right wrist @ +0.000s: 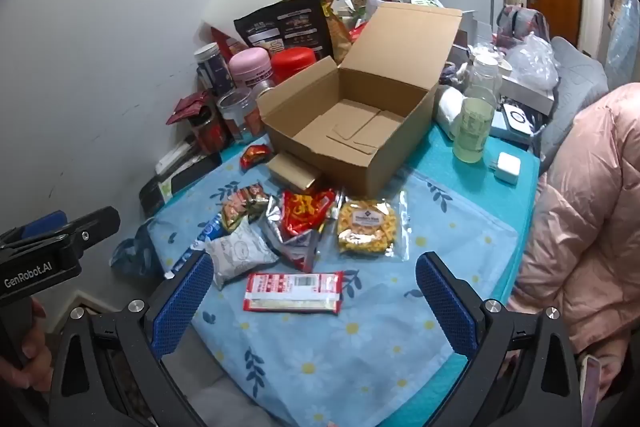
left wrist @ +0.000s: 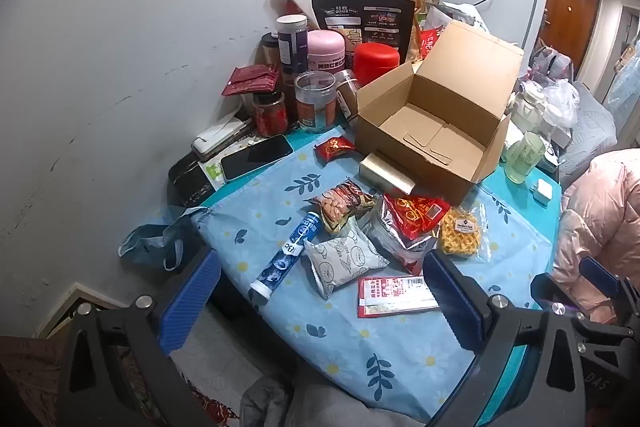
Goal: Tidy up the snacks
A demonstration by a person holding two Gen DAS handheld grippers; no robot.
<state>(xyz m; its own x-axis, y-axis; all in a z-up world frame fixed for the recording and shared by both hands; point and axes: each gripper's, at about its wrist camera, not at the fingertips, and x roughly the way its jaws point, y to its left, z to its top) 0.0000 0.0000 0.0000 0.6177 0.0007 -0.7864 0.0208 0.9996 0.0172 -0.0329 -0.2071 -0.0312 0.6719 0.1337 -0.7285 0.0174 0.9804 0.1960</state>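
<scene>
Both grippers, left gripper (left wrist: 316, 301) and right gripper (right wrist: 314, 301), hover open-jawed, empty; the flat red packet (right wrist: 293, 291), probably light and crinkly, wants pinching across its narrow width.

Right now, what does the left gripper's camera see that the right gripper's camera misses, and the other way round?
Only the left view shows the dark phone near the wall. Only the right view shows the hand holding the left gripper's handle. Both share the open, empty cardboard box, the waffle packet, the blue tube, and wide-open jaws holding nothing.
</scene>
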